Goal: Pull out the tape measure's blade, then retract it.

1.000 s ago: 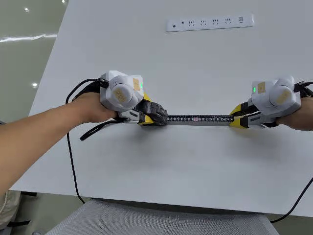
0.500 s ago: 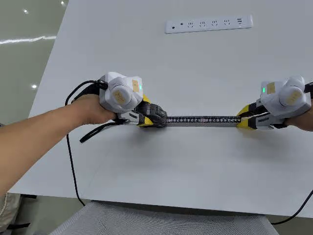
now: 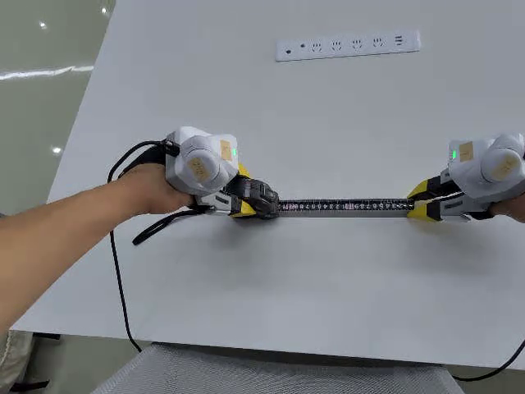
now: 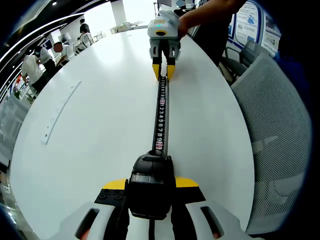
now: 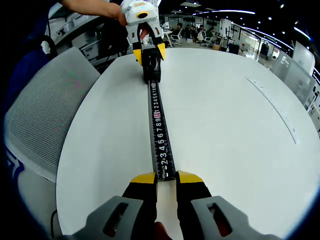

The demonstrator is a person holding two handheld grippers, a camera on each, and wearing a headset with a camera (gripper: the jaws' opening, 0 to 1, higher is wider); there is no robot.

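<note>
Stretching across a white workbench, a tape measure's blade is lying drawn out between two hand-held grippers. Nearest the camera in the head view, the grey mesh of a chair is showing below the table's near edge, and a black cable is trailing off that edge on the left. A bare forearm is reaching in from the left, its hand gripping the left gripper, whose yellow-tipped jaws are clamping the black case from both sides as it sits on the tabletop. From the case's mouth the dark blade, printed with pale numerals, is running rightward to the right gripper, whose jaws are standing narrow and pinching the blade's end. Each gripper view is looking straight down the blade at the opposite gripper. Farther back, a white power strip is lying well apart from the work, near the table's far side. Beyond the table, in the left gripper view, people are standing in a bright open office.
</note>
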